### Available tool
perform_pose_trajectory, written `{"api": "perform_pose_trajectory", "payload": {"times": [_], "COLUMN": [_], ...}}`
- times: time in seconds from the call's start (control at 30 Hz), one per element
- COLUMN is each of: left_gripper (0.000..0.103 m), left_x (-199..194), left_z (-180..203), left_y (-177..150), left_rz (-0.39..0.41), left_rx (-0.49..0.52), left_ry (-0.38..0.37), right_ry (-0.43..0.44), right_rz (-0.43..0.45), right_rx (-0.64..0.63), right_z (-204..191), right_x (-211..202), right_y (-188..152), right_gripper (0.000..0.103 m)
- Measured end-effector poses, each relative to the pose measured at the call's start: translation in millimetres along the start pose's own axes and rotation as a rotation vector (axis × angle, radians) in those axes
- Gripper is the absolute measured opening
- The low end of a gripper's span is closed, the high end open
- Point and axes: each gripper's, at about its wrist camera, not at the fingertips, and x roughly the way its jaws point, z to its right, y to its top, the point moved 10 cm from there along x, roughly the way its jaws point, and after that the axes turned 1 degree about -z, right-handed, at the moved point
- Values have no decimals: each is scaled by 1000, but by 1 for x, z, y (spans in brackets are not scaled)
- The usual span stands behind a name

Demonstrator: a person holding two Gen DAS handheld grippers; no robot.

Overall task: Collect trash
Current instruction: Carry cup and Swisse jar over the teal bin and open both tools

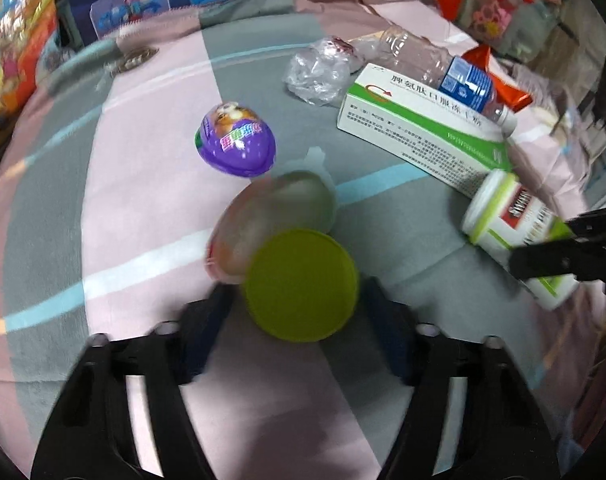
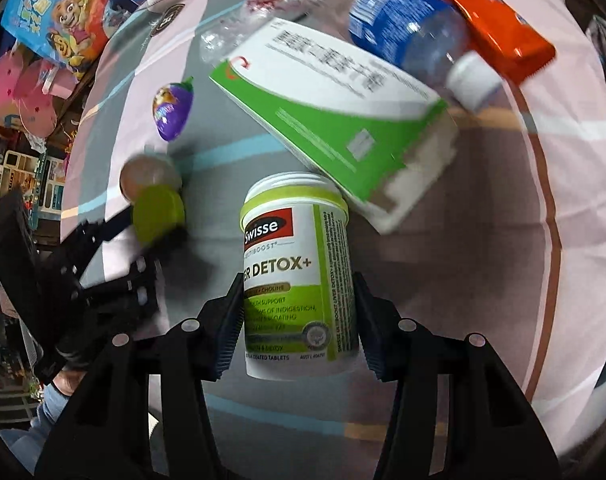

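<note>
A round lime-green lid (image 1: 301, 284) sits between the tips of my left gripper (image 1: 297, 300), which is shut on its edges just above the bedspread. Behind it lies a clear egg-shaped shell (image 1: 271, 224). My right gripper (image 2: 299, 284) is shut on a white and green supplement bottle (image 2: 299, 272) with its mouth uncapped, pointing away from me. In the left wrist view the same bottle (image 1: 511, 220) shows at the right edge in the right gripper (image 1: 563, 248). In the right wrist view the left gripper (image 2: 151, 232) carries the lid (image 2: 157, 212).
On the pink and grey bedspread (image 1: 143, 208) lie a purple toy egg (image 1: 235, 140), crumpled clear plastic (image 1: 319, 72), a green and white medicine box (image 1: 419, 128), a clear bottle with a blue label (image 1: 443, 72) and an orange packet (image 2: 491, 28). Toy boxes (image 1: 15, 52) line the far edge.
</note>
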Motion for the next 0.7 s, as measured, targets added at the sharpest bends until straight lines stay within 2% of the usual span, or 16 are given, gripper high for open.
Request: {"api": "perform_pose_trajectory", "payload": {"times": [0.07, 0.13, 0.27, 0.4, 0.43, 0.47, 0.53, 0.7], "left_gripper": [55, 55, 55, 55, 55, 55, 55, 55], "left_x": [-2, -6, -18, -28, -32, -35, -42, -54], "left_z": [2, -1, -10, -8, -5, -2, 7, 44], "left_y": [0, -1, -4, -6, -6, -5, -3, 11], "left_rz": [-9, -31, -37, -32, -31, -29, -20, 1], "left_rx": [-7, -53, -108, -99, -97, -93, -76, -4], "left_ry": [-30, -103, -155, -135, -139, -143, -150, -174], "right_ry": [2, -9, -26, -50, -64, -56, -9, 23], "right_rz": [-7, -1, 20, 35, 43, 49, 78, 170], "right_rx": [4, 0, -20, -60, -69, -68, -44, 19], "right_z": [2, 5, 4, -1, 0, -1, 1, 28], "right_x": [3, 4, 8, 13, 12, 11, -2, -46], "right_y": [-3, -4, 4, 7, 6, 5, 3, -1], "right_gripper": [50, 51, 56, 58, 48, 48, 48, 48]}}
